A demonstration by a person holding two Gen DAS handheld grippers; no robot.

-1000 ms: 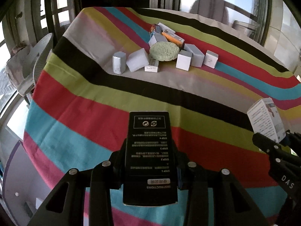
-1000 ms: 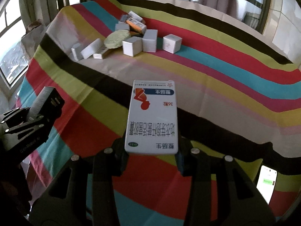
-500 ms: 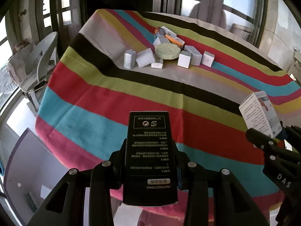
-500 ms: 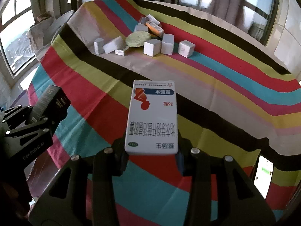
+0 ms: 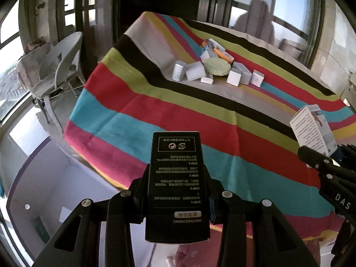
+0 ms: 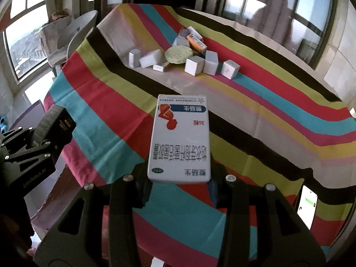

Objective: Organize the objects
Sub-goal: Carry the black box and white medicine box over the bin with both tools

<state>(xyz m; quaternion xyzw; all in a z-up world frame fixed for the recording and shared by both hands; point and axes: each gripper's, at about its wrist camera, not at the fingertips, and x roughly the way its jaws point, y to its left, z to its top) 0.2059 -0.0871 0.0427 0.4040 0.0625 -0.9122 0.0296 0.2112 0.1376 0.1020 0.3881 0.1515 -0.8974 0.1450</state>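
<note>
Boxes: two in hand, rest in a pile (image 5: 213,66) on the striped cloth (image 5: 178,115), well ahead of both tongs. Left tongs (image 5: 178,200) clamped on a black box (image 5: 176,182), instruction panel facing cam, box sticking fwd past the tips. Right tongs (image 6: 178,184) clamped on a white box (image 6: 180,138) w/ red figure and blue band, also projecting fwd. Each box held by its long sides near the rear end; grip looks square, no visible tilt in either. Both tongs sit over the near edge of the cloth; floor shows below and left of the left tongs. Phone (image 6: 308,204) lies on the cloth just right of the right tongs, near edge. Chair (image 5: 57,66) stands off the table, far left. Step in hand, judged: carry phase, both boxes lifted clear, not yet set down. No bin or tray in view, so drop point can't be confirmed. Next move calls for: pick a clear spot, lower each box flat before opening, keep the two tongs apart, avoid the phone. Risk: long overhang may let a box pivot if knocked.
</note>
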